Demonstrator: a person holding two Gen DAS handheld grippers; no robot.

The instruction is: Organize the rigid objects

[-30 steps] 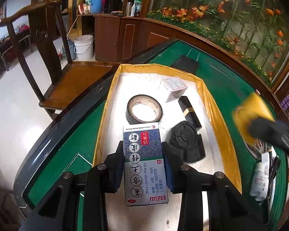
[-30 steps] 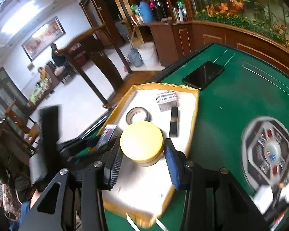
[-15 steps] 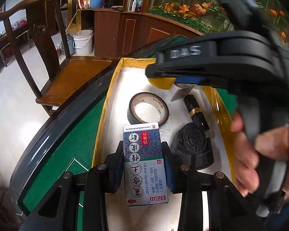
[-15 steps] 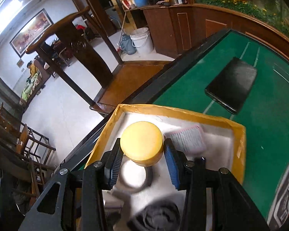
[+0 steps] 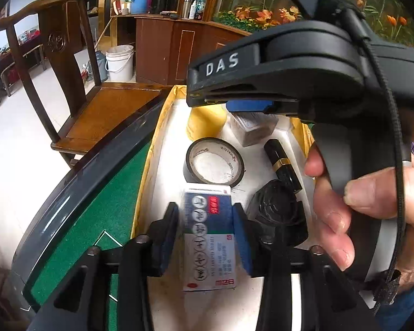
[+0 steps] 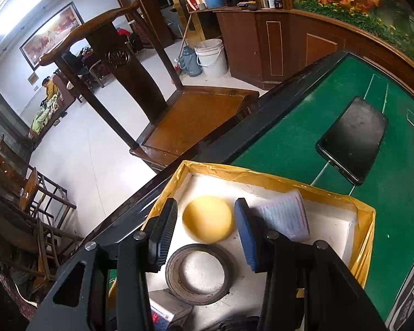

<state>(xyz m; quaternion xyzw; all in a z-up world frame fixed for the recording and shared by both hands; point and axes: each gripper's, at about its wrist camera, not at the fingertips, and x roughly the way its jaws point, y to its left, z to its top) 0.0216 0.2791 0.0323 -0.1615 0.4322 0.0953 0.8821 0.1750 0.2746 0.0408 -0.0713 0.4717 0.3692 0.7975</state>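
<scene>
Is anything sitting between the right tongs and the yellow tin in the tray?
Nothing visible does. The yellow tin lies on the tray floor right between the open fingers of the right tongs. The tape roll sits nearer the camera and the small box off to the right, neither in between.

Between the left gripper's (image 5: pixel 205 238) blue-padded fingers sat a box (image 5: pixel 208 237) of dark blue and white, with a red label and black characters in white circles. Ahead of it lay a black tape roll (image 5: pixel 214 162) with a pale core, a black tube (image 5: pixel 283 165) banded in gold, and a yellow tin (image 6: pixel 207 218). The tray (image 6: pixel 364 237) was white inside, its rim yellow. Beyond the right gripper (image 6: pixel 205 234) the table felt (image 6: pixel 289 143) was green with white lines, and on it lay a black phone (image 6: pixel 353 138).
</scene>
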